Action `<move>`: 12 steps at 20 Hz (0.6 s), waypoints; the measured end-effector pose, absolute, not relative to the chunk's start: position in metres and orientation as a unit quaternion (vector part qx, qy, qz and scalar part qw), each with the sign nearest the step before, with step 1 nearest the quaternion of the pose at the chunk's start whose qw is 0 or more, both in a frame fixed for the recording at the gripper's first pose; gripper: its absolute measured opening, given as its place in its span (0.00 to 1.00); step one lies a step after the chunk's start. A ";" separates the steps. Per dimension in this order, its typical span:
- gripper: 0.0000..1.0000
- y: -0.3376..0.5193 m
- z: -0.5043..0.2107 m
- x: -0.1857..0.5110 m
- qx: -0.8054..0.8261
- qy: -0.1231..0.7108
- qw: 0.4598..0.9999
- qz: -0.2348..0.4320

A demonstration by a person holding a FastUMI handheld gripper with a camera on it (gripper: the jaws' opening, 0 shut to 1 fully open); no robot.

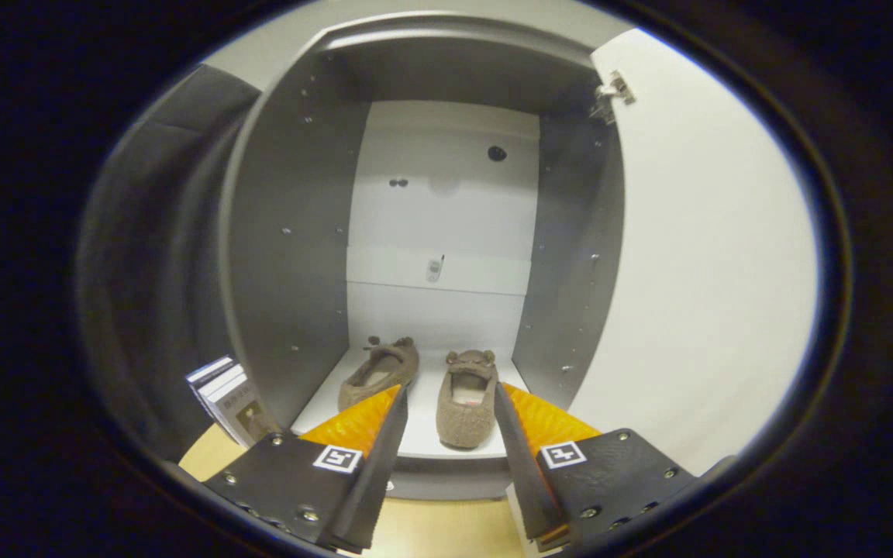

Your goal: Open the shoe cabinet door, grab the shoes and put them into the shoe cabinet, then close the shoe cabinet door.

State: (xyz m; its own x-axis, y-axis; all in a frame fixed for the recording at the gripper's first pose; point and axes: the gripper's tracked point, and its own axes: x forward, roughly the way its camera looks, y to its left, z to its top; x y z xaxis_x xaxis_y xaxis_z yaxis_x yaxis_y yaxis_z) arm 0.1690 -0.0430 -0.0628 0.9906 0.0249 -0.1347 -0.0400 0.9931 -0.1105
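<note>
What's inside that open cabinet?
Two slippers lie side by side on the cabinet floor, beyond the open gripper. One finger covers part of one slipper.

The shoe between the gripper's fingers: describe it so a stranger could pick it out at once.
Look inside the open grey shoe cabinet, on its white bottom shelf. Two fuzzy brown slippers lie there; yours is the right-hand slipper, framed by the open gripper, with a pinkish lining, pointing straight out, not angled like its neighbour.

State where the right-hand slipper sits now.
In the gripper view, the right-hand slipper sits on the cabinet floor beside the other slipper, ahead of the open gripper.
</note>
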 end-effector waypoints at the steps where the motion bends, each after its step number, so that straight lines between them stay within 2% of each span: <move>1: 0.69 -0.042 -0.057 0.154 -0.054 0.058 0.997 0.023; 4: 0.69 -0.046 -0.047 0.110 -0.054 0.042 0.997 0.028; 12: 0.96 -0.072 -0.012 -0.010 -0.011 -0.006 1.000 -0.019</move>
